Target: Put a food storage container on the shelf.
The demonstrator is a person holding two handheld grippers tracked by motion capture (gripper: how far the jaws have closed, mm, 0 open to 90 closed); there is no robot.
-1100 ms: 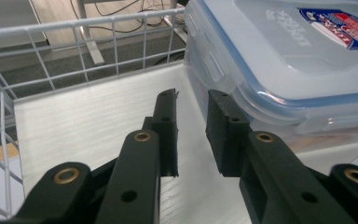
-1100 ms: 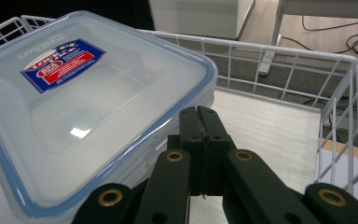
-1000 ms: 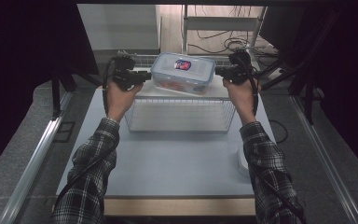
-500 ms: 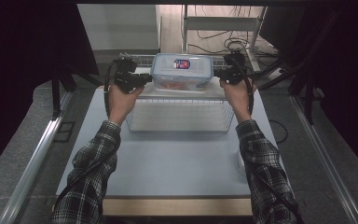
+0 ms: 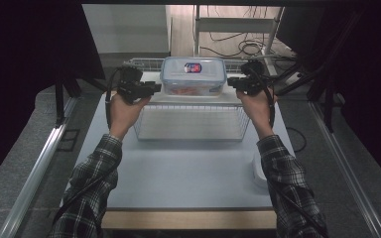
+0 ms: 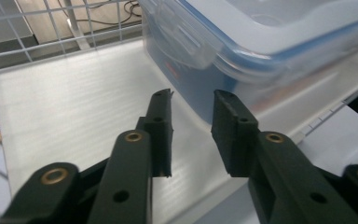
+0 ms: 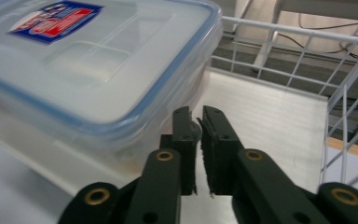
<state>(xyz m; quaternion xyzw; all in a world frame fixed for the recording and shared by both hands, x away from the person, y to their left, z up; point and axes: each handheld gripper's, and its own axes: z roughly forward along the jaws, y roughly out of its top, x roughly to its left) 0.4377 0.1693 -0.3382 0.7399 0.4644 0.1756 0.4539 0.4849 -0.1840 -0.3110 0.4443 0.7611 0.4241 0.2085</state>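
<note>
Right hand-held gripper (image 7: 196, 116): two black jaws rise from bottom edge, nearly closed, pinching small clear side tab of plastic container (image 7: 74, 70). Container at left: translucent lid with blue seal rim, red-and-blue label (image 7: 56, 17) at far left corner. White wire basket (image 7: 345, 79) wall at right and far side; pale ribbed basket floor beneath. Cables on floor beyond basket.
</note>
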